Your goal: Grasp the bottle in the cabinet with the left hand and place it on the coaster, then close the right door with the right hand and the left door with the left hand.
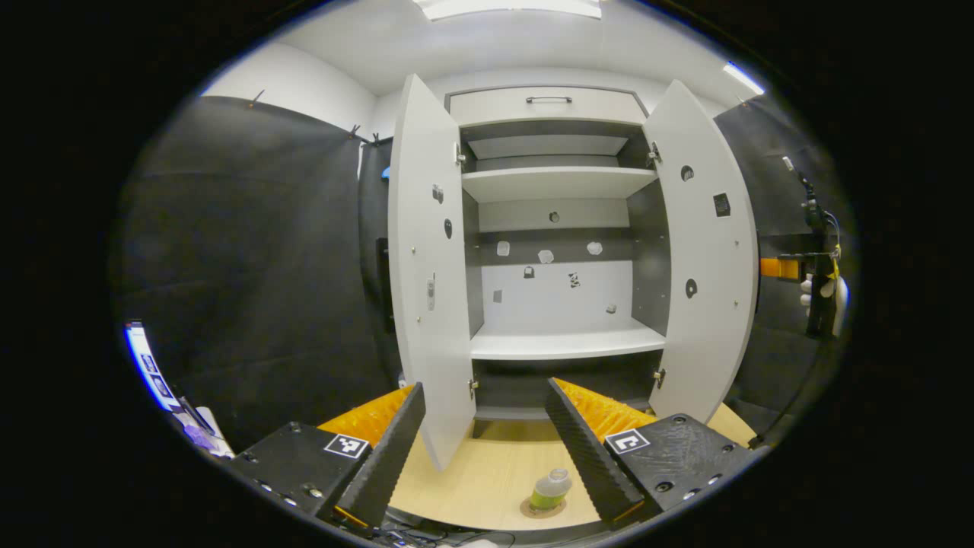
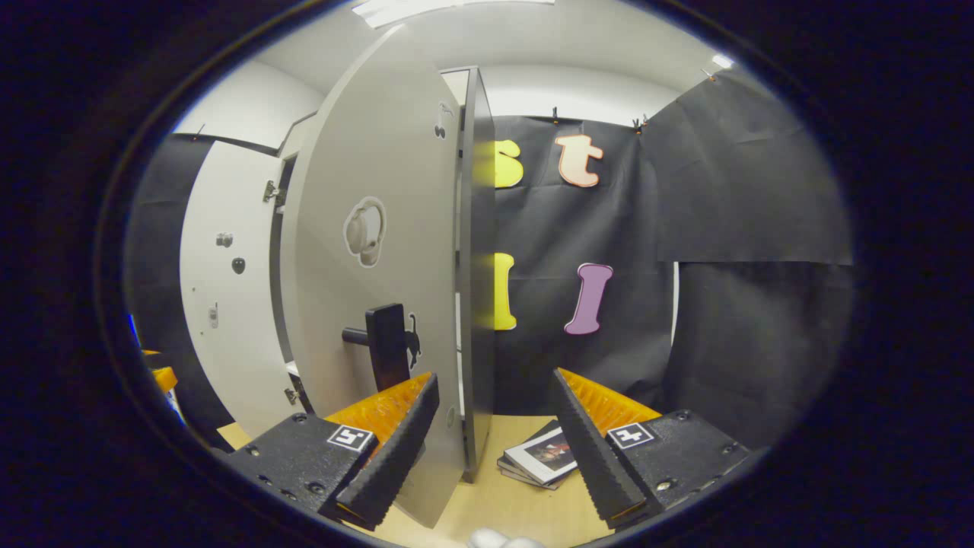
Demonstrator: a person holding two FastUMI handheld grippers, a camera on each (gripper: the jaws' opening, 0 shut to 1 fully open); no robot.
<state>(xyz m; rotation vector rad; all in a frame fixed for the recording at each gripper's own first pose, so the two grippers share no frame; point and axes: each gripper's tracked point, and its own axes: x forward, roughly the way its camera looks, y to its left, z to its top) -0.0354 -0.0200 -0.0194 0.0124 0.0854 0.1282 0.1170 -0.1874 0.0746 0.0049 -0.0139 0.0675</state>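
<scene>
Nearest the lens in the left gripper view, your left gripper had its 2 fingers spread wide with nothing between them. Just beyond and below them, the bottle stood upright on the coaster, on the wooden table. It sat close to the inner edge of the finger on the view's right, but apart from it.

Past the table, the cabinet stood with both doors swung out toward you. You had the left door at the view's left and the right door at its right. The 2 shelves between them, an upper shelf and a lower shelf, held no bottle. A drawer with a bar handle ran across the top. Far off at the view's right edge, you could see your other gripper held up beside the right door, with a gloved hand on it.

In the right gripper view, your right gripper was also spread, holding nothing. The right door stood edge-on just ahead of it, and the door's lower corner reached down between the 2 fingers, near the one at the view's left. I could not tell whether that finger touched the door. A dark handle stuck out from the door face. A small stack of booklets lay on the table behind the door.
</scene>
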